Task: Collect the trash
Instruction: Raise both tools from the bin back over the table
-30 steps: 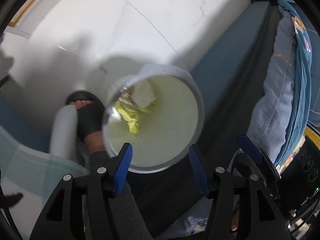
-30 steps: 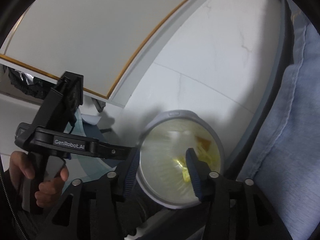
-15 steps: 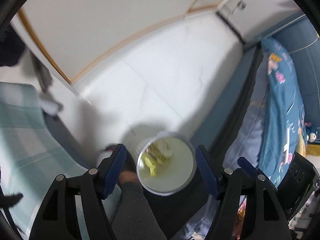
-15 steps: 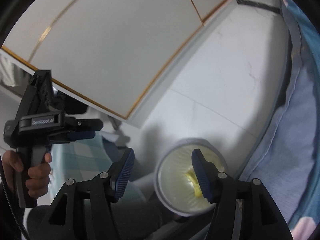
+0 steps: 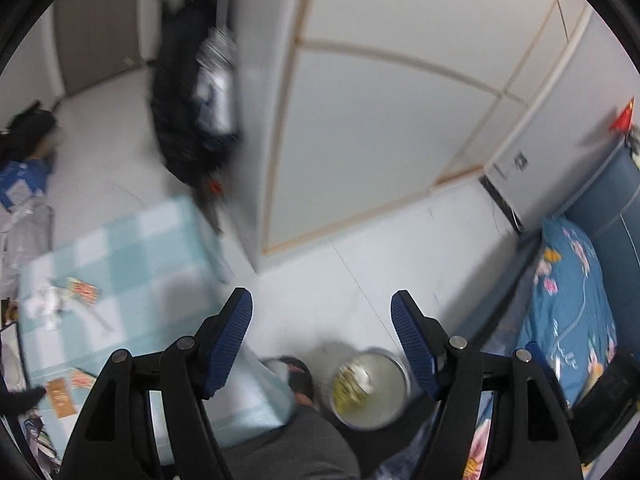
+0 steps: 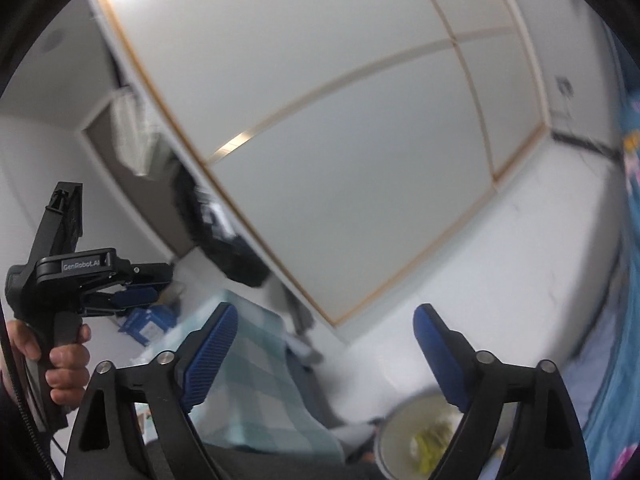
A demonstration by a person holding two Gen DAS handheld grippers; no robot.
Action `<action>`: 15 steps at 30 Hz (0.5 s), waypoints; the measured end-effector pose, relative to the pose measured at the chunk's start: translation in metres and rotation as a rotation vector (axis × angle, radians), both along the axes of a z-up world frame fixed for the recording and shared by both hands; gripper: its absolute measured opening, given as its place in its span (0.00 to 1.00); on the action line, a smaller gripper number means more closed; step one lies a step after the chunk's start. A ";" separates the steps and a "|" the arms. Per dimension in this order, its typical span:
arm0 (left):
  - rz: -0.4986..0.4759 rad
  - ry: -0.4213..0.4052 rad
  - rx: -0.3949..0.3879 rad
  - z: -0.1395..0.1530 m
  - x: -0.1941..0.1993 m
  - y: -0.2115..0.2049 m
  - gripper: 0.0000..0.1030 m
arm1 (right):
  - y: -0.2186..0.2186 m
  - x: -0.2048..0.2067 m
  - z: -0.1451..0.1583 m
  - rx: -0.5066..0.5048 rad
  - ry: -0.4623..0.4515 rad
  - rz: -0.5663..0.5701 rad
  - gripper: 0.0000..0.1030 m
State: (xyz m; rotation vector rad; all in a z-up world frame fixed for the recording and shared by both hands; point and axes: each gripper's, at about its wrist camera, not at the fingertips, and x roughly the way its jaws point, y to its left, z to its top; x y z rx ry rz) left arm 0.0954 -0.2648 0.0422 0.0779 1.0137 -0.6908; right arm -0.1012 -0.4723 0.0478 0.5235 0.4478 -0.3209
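A round white trash bin [image 5: 370, 390] with yellow and white scraps stands on the white floor, low in the left wrist view; it also shows in the right wrist view [image 6: 416, 436]. My left gripper [image 5: 322, 344] is open and empty, high above the bin. My right gripper [image 6: 324, 356] is open and empty, also raised. The left gripper [image 6: 132, 288] shows in the right wrist view, hand-held at the left. On the checked teal table [image 5: 132, 264] lie crumpled white paper [image 5: 46, 304] and red-orange wrappers [image 5: 82, 290].
A bed with blue floral bedding [image 5: 568, 316] runs along the right. White sliding wardrobe doors [image 5: 380, 128] stand ahead. A dark bag [image 5: 192, 92] hangs at the wardrobe's left. A foot in a black slipper [image 5: 300, 380] is beside the bin. More wrappers [image 5: 60, 394] lie at the table's near corner.
Both grippers have lifted up and away from the bin, which now looks small and low. The views have swung toward the table and wardrobe. Both jaws have opened wider.
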 end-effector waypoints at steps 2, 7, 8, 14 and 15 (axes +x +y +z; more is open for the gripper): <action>0.057 -0.043 -0.021 0.008 0.001 0.023 0.76 | 0.016 0.009 0.016 -0.029 -0.026 0.068 0.92; 0.217 -0.164 -0.060 0.029 0.006 0.089 0.79 | 0.055 0.041 0.045 -0.085 -0.040 0.205 0.92; 0.238 -0.175 -0.065 0.029 0.006 0.096 0.79 | 0.063 0.047 0.049 -0.086 -0.043 0.222 0.92; 0.384 -0.196 -0.131 0.031 0.013 0.157 0.85 | 0.119 0.080 0.063 -0.131 -0.072 0.348 0.92; 0.410 -0.207 -0.135 0.030 0.015 0.167 0.88 | 0.129 0.085 0.066 -0.143 -0.076 0.366 0.93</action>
